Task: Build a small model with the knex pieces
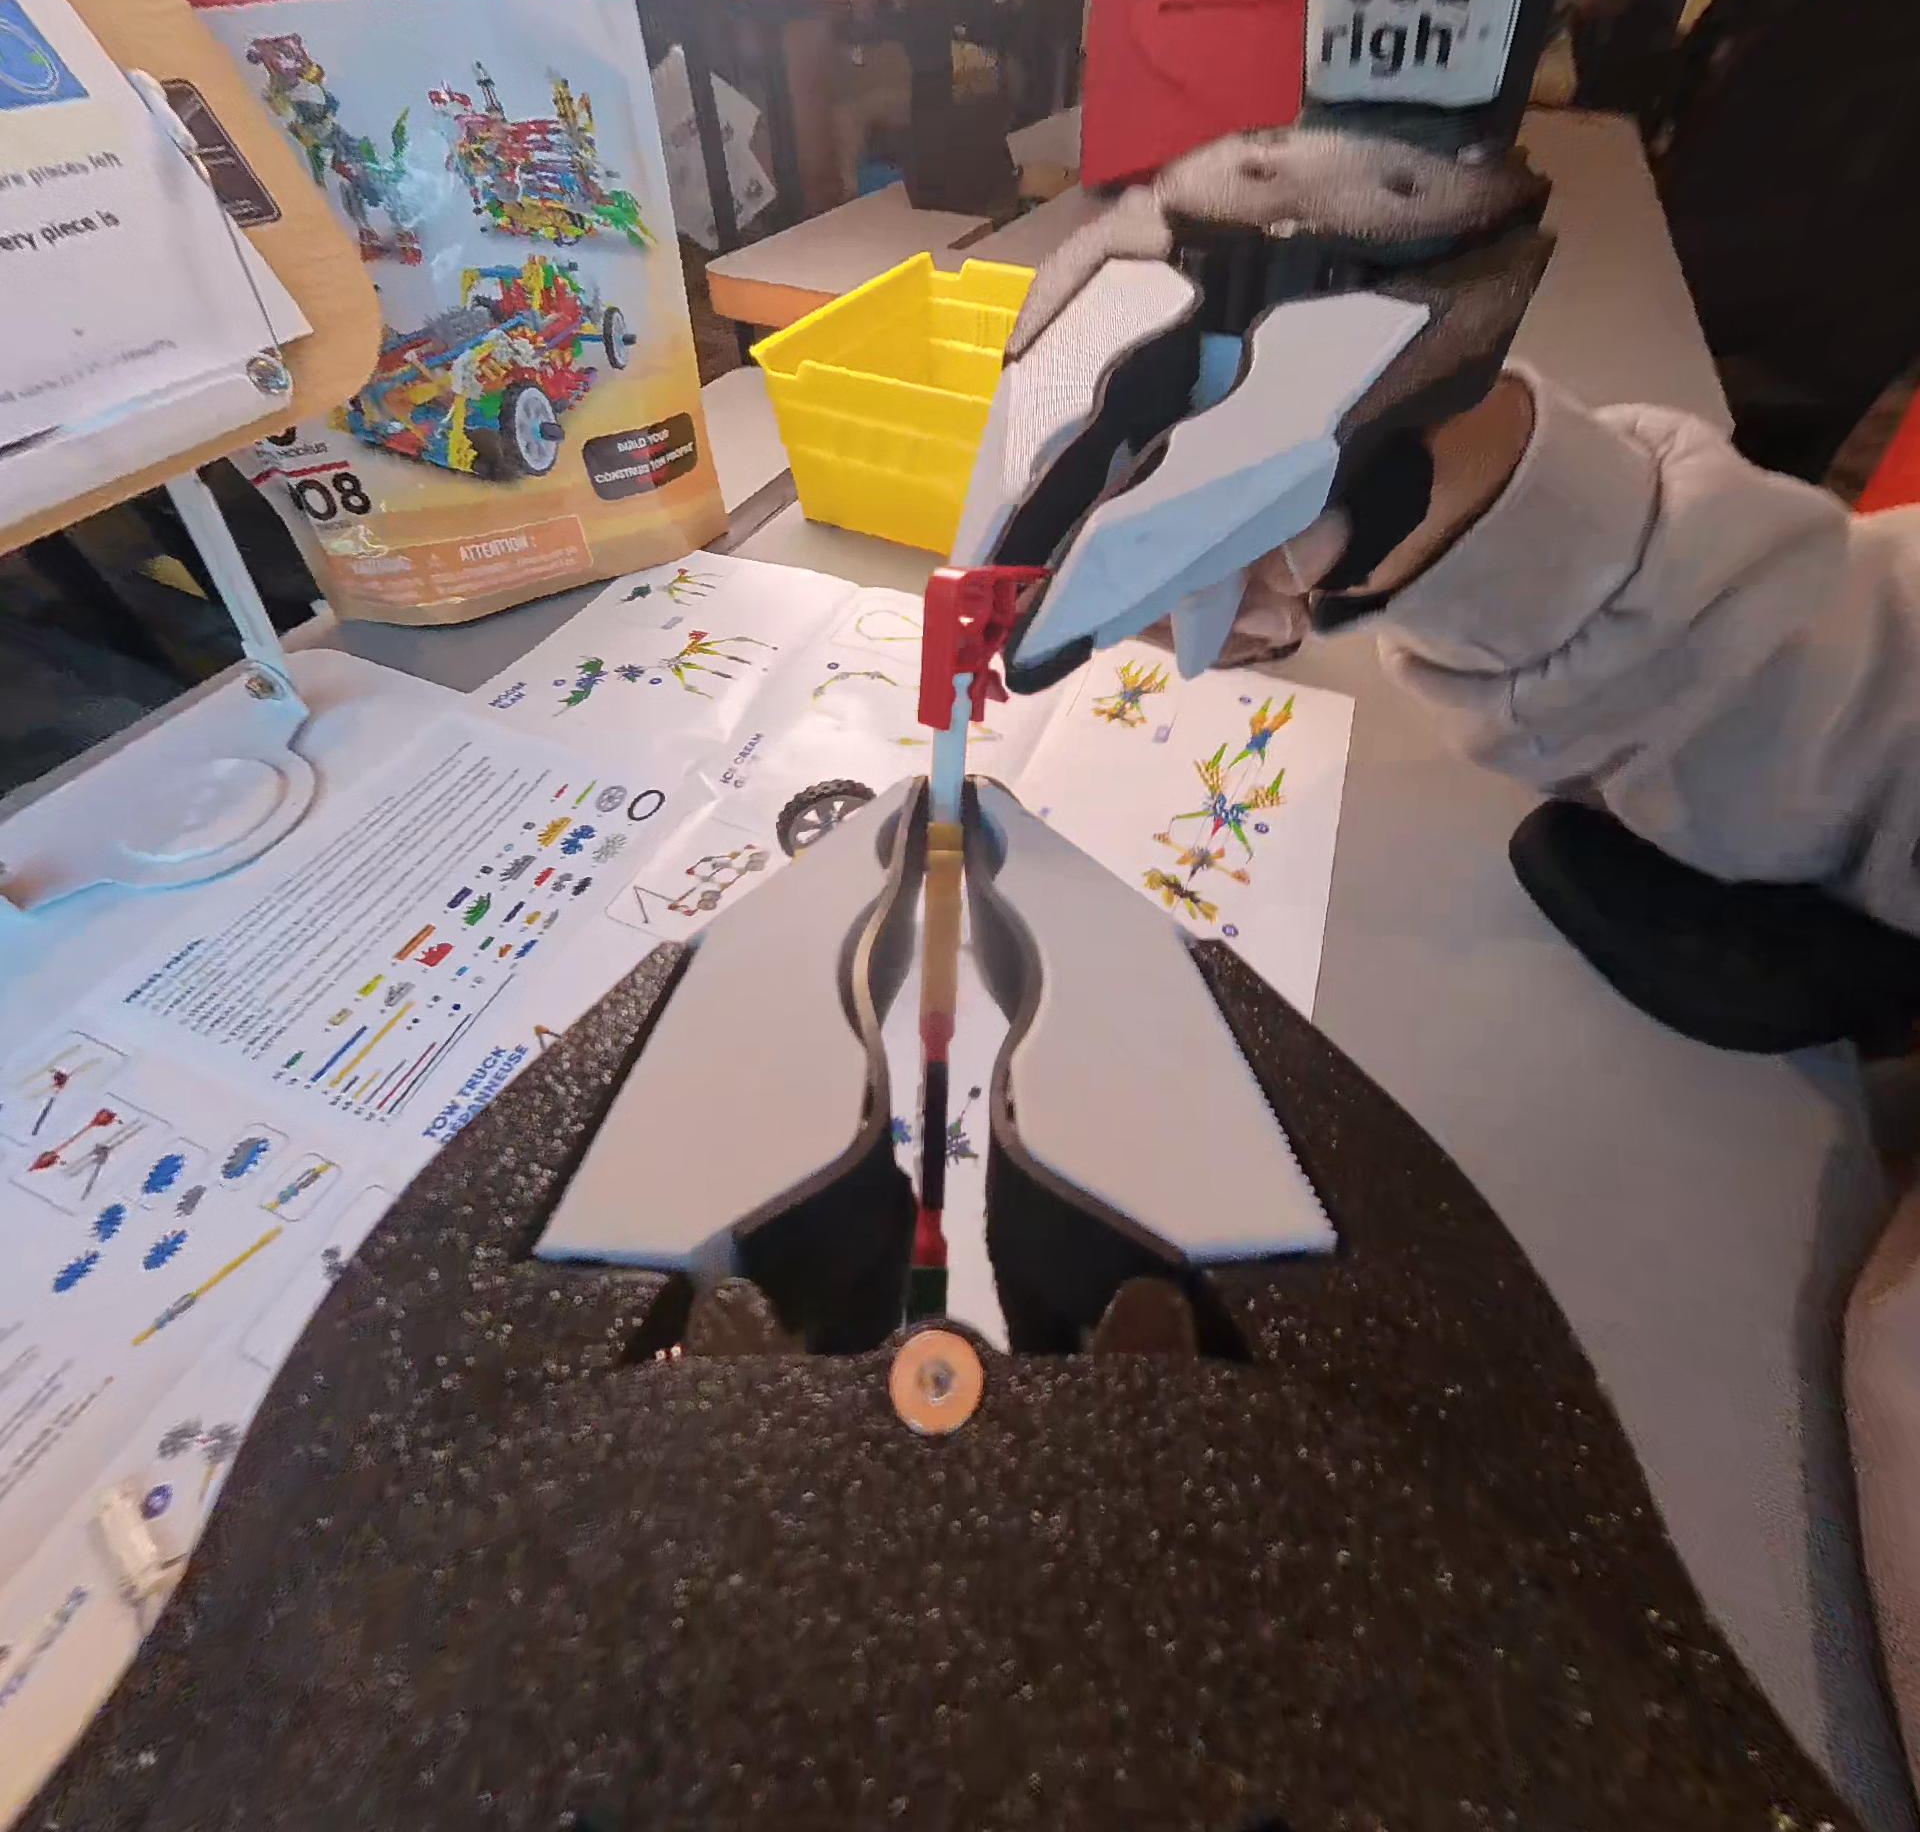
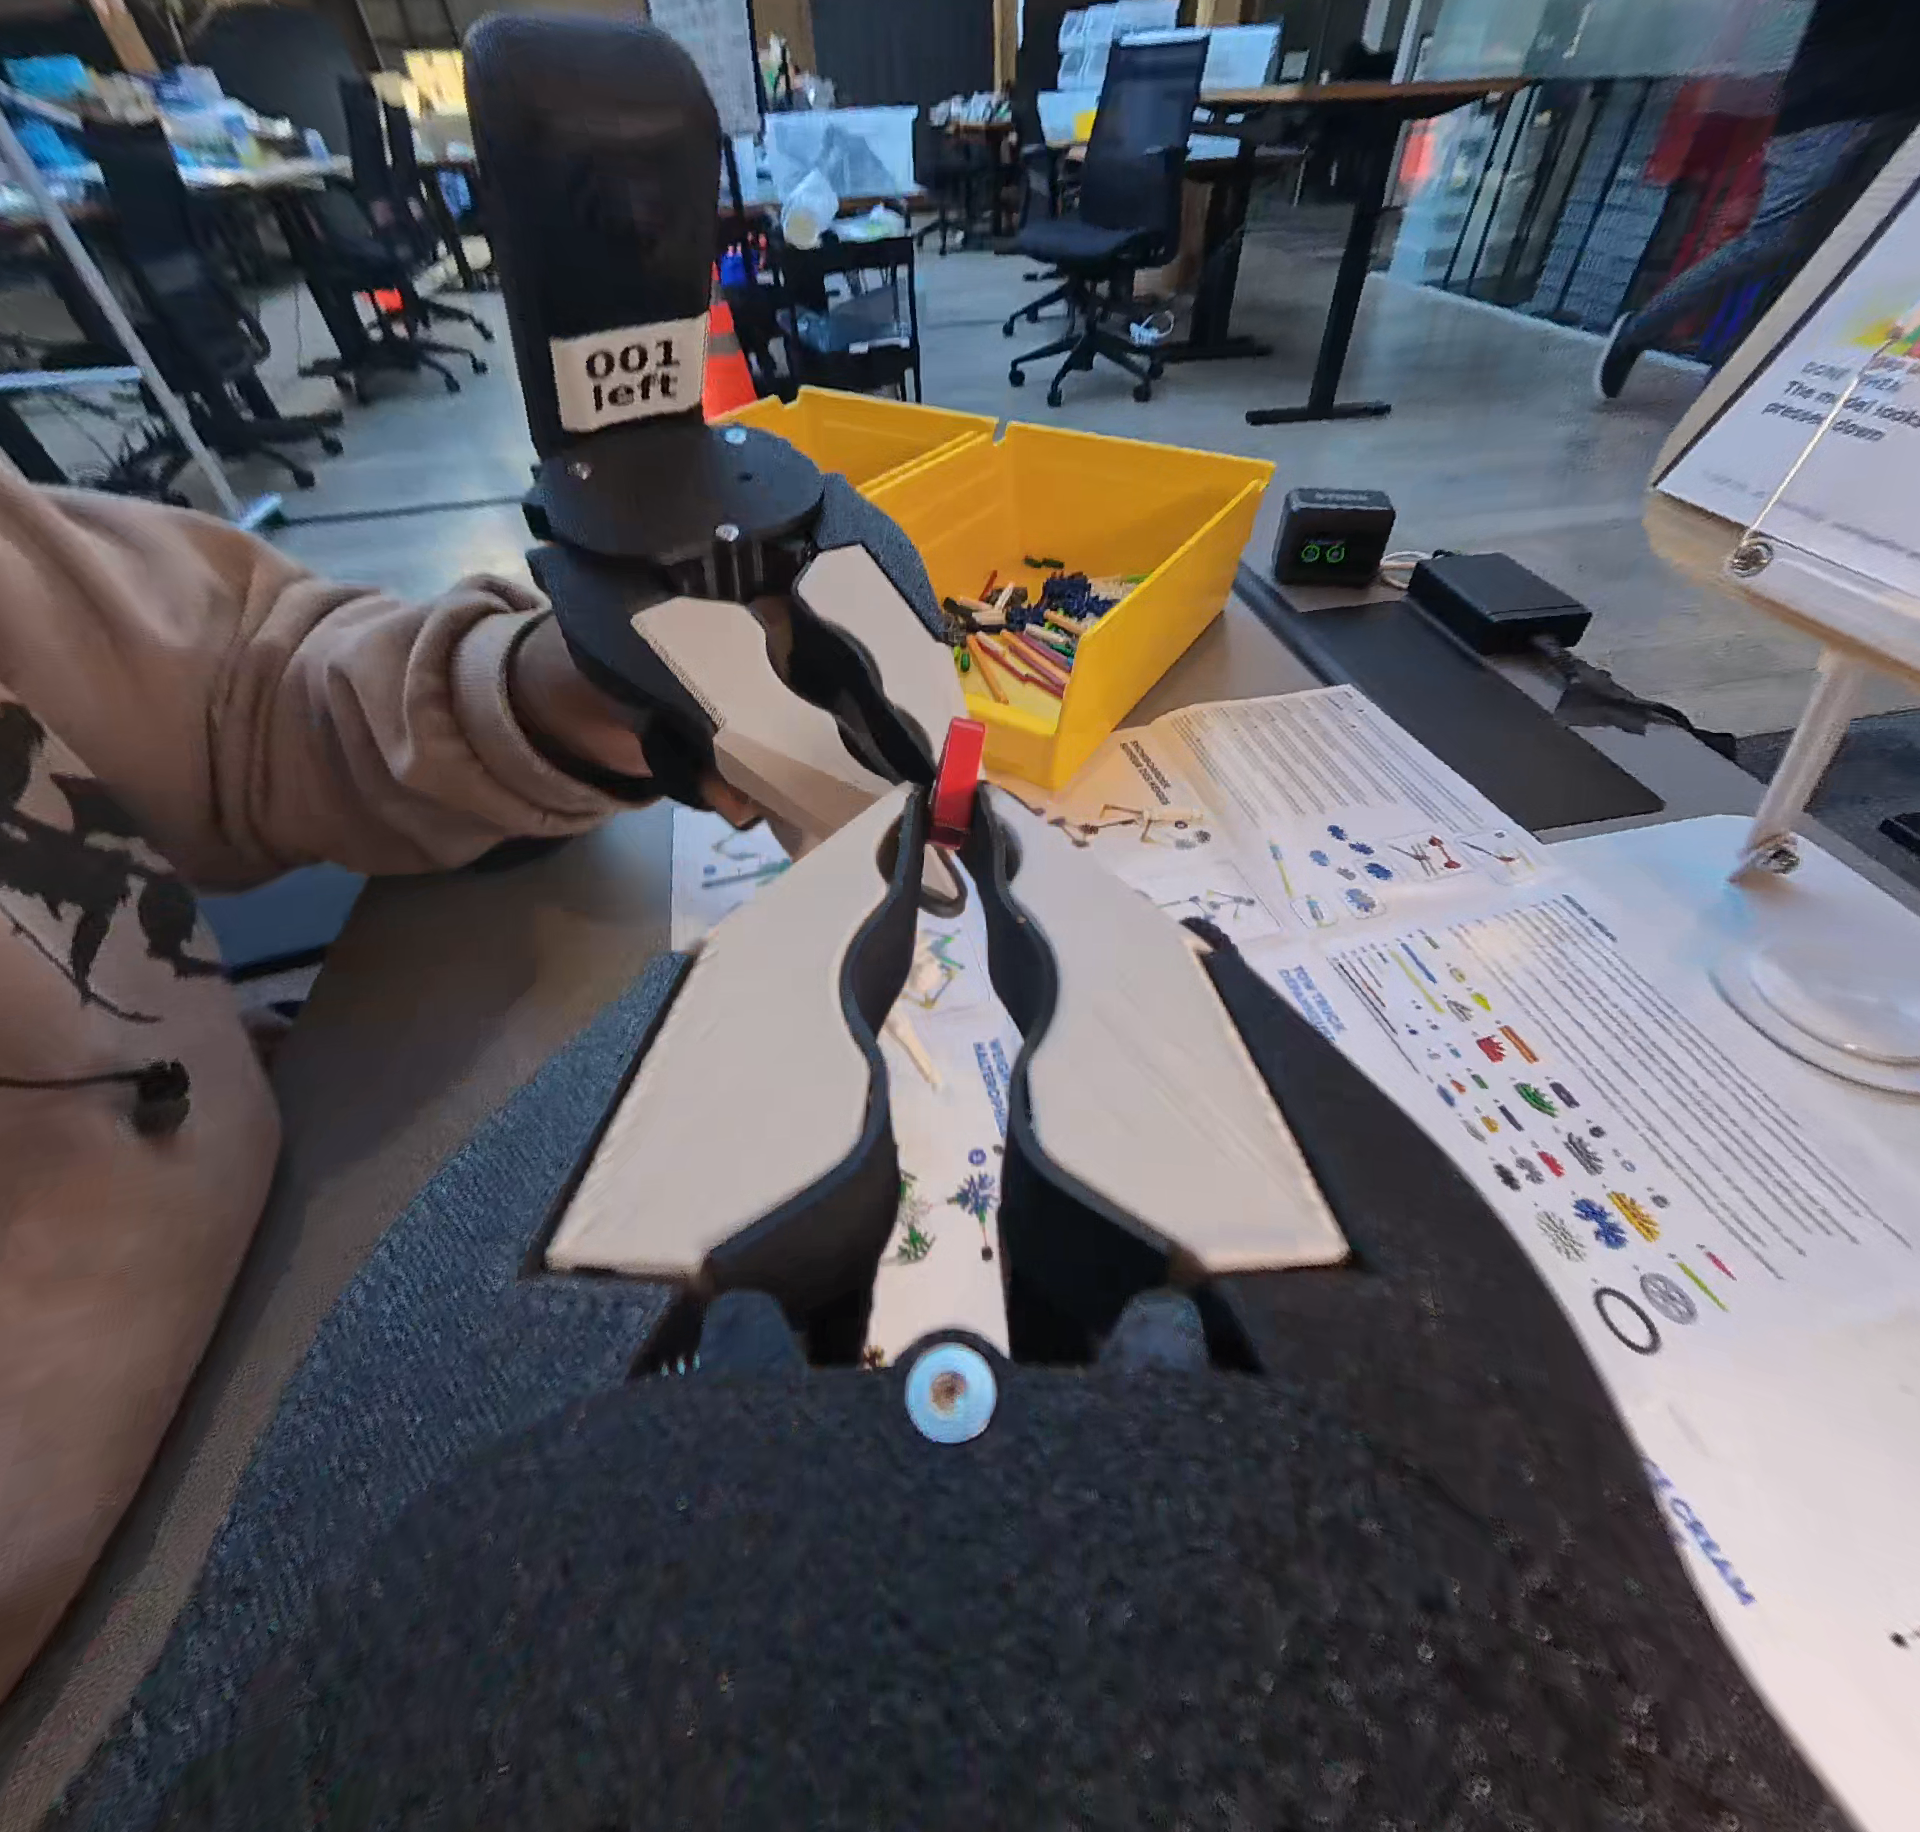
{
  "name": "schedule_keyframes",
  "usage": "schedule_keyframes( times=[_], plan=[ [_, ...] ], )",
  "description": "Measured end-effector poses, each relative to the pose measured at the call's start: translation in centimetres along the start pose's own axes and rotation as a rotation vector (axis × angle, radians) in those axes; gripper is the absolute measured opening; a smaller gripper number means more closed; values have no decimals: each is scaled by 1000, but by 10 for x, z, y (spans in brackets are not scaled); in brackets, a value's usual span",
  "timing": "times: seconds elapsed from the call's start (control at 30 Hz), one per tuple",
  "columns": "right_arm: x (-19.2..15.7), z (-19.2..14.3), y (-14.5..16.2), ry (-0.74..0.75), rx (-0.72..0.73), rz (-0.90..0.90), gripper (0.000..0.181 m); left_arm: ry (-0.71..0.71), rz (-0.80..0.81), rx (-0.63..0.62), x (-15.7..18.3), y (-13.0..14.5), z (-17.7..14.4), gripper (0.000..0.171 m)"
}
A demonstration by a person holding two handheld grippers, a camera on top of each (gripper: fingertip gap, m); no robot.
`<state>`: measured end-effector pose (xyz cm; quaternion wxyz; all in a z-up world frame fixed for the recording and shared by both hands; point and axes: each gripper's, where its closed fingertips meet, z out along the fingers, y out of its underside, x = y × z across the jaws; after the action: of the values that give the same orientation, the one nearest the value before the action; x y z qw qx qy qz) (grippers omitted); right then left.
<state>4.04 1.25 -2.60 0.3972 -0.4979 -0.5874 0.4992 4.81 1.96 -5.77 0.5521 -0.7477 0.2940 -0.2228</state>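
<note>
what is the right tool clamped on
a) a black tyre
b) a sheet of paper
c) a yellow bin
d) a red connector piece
d: the right tool is shut on the red connector piece, which sits atop the rod held in the left tool.

Left gripper [image 1: 943,795]: jaws nearly closed, clamped at the tips. Right gripper [image 2: 951,806]: jaws closed at the tips, meeting the left gripper tip-to-tip. A sleeved hand [image 2: 582,691] holds each.
</note>
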Motion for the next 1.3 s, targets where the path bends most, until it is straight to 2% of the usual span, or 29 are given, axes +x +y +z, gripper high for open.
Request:
schedule_keyframes(
  times=[0.07, 0.23, 0.47, 0.6, 0.7, 0.8, 0.97, 1.03, 1.1, 1.13, 1.17, 1.2, 1.3],
  plan=[
    [-6, -3, 4, -12, -59, -59, 7, 34, 37, -55, 6, 4, -1, 3],
    [-12, -4, 4, -23, -206, -120, 8, 72, 56, -91, 13, 5, -2, 3],
    [-10, -10, 9, -118, -431, 90, 5, 101, 26, -88, 17, 6, 4, 4],
    [-8, -14, 13, -120, -503, 147, 4, 94, 12, -95, 21, 8, 8, 4],
    [-2, -17, 21, -61, -593, 54, 4, 79, -20, -117, 20, 12, 13, 4],
    [5, -15, 20, 42, -648, -135, 5, 78, -87, -121, 16, 11, 14, 3],
    [14, -6, 11, 182, -641, -356, 5, 78, -206, -93, 7, 7, 11, 3],
    [20, -1, 11, 255, -627, -465, 4, 126, -299, -70, 7, 7, 12, 5],
    [34, 4, 20, 354, -662, -638, 2, 396, -439, 26, 46, -17, 7, 3],
    [38, 8, 28, 367, -660, -646, 3, 352, -371, 3, 47, -15, 11, 3],
    [40, 10, 25, 380, -589, -596, 3, 303, -318, 11, 43, -15, 11, 3],
    [41, 9, 17, 396, -506, -532, 3, 323, -354, 24, 41, -18, 8, 5],
    [52, -3, 0, 462, -376, -461, 3, 391, -452, 54, 29, -16, -3, 3]
  ],
)
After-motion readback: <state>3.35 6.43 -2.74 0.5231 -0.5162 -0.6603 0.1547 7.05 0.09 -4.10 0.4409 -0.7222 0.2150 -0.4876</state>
